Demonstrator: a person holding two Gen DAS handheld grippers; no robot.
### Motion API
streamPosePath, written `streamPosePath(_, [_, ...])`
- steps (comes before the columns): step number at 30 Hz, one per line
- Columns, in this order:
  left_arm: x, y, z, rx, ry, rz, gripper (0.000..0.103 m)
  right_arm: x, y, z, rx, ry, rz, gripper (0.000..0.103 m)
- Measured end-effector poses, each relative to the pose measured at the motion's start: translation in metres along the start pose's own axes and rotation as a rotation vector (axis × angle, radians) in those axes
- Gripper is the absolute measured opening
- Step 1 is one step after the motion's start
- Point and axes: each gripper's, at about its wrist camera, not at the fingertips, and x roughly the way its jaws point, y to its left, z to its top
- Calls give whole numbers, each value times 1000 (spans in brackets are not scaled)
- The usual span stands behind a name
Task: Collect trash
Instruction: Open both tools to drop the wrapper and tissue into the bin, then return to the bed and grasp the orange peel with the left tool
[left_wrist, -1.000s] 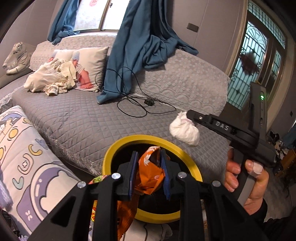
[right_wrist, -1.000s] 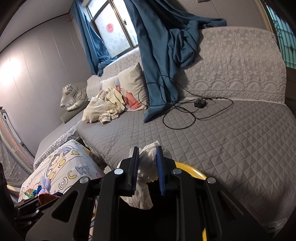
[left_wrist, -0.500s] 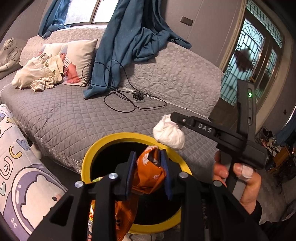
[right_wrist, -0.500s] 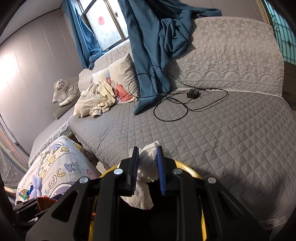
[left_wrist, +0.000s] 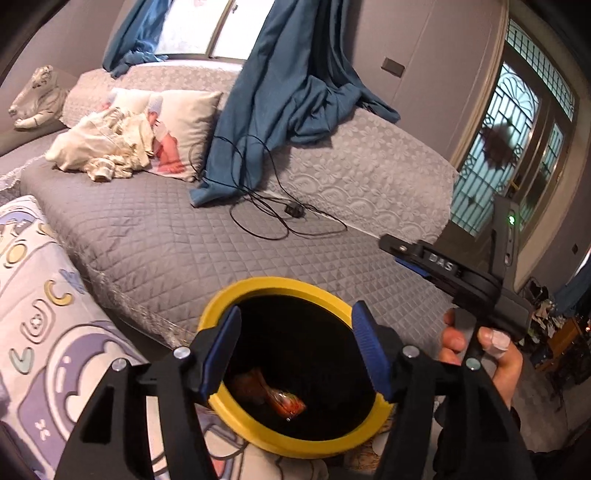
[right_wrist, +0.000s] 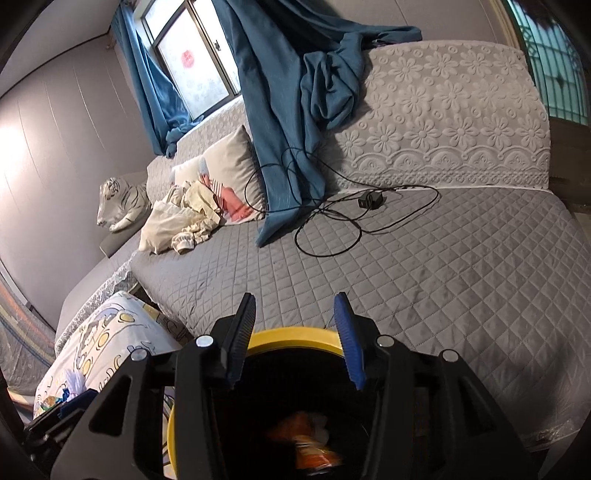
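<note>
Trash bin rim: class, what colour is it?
Yellow. The trash bin rim shows best in the left wrist view.

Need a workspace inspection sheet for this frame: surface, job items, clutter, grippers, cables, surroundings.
Surface: grey quilted sofa cover.
Job's things: yellow-rimmed bin under both grippers; orange wrapper lies inside it.
Clutter: cream clothes on a printed pillow; cartoon cushion left of the bin.
Grippers: left gripper open, empty; right gripper open, empty; jaws just opened.
Cables: black cable with adapter loose on the seat.
Surroundings: blue curtain, tiger figure, window, glass door.
</note>
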Motion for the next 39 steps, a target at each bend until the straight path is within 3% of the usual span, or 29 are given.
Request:
streamPosePath(6, [-39,17,11,-12,-70,88,59,-20,17,4,-32,-35,41,42])
streamPosePath(10, [-74,27,15,-10,-131,167,71,-36,38,4,-76,-68,86,45])
streamPosePath(20, [-180,73,-1,-76,-272,375,90,-67,113,-17,-238,-111,259,65])
streamPosePath(24, [-214,90,-23,-79,-285,485,95,-75,147,-32,-306,-113,356,76])
streamPosePath(28, [-245,110,-51,-86,-262,595,95,-79,176,-50,-368,-94,426,79])
streamPosePath(39, [-291,150,-115,-227,-240,684,95,-83,228,-91,-467,-12,524,83])
